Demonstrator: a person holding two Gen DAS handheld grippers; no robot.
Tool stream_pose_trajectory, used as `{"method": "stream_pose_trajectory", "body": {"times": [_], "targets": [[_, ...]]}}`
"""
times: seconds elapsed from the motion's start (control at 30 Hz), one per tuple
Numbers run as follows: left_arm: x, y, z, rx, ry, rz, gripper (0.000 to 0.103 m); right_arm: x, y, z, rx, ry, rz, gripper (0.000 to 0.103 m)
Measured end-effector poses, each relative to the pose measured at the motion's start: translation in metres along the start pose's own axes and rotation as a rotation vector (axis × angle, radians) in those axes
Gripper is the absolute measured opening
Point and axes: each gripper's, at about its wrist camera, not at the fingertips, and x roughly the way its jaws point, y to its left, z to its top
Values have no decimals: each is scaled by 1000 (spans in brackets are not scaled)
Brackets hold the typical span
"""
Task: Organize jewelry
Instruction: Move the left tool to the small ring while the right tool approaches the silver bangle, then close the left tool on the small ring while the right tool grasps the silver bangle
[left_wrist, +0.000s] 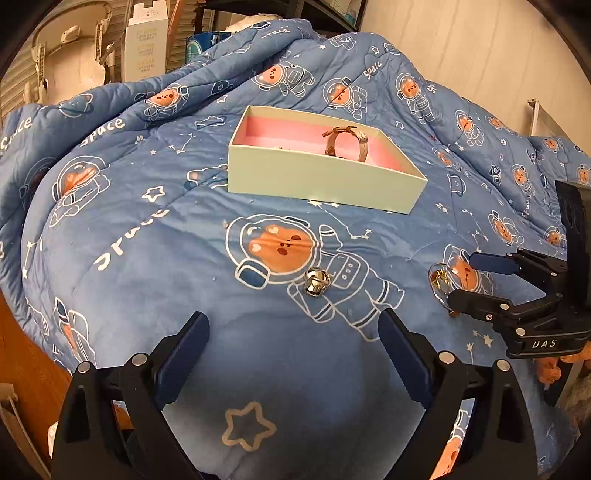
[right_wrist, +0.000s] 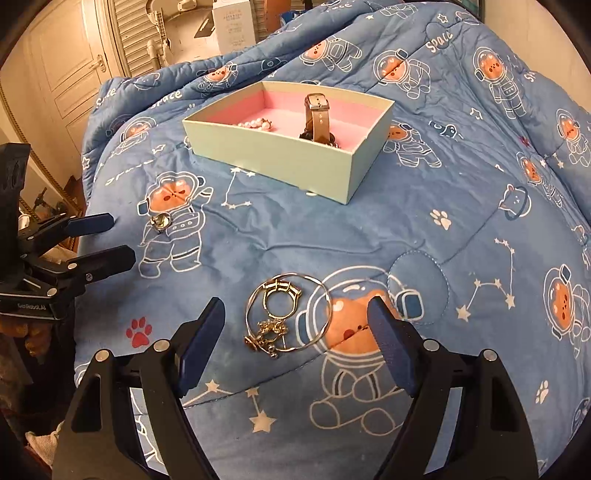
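A thin gold bangle with small gold charms (right_wrist: 286, 314) lies on the blue quilt printed with astronaut bears (right_wrist: 461, 229), between the spread, empty jaws of the right gripper (right_wrist: 295, 328). A silver jingle bell (left_wrist: 316, 282) rests ahead of the left gripper (left_wrist: 293, 339), likewise wide open and empty. Beyond both, a pale green, pink-lined open box (right_wrist: 266, 151) holds a beige-strapped wristwatch (right_wrist: 318, 118) and a pearl bracelet (right_wrist: 256, 123).

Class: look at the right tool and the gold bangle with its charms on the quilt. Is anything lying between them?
Nothing visible. The right tool is open, the gold bangle lies on bare quilt between its fingers.
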Motion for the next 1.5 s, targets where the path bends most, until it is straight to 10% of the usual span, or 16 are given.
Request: {"method": "stream_pose_trajectory", "body": {"times": [0.93,1.5], "targets": [[25,-20,11,127,-43,27,18,13,6,-4,36,5,-65,53],[-3,-24,10,81,-96,-29,18,-11,4,-3,37,-97,-5,53]]}}
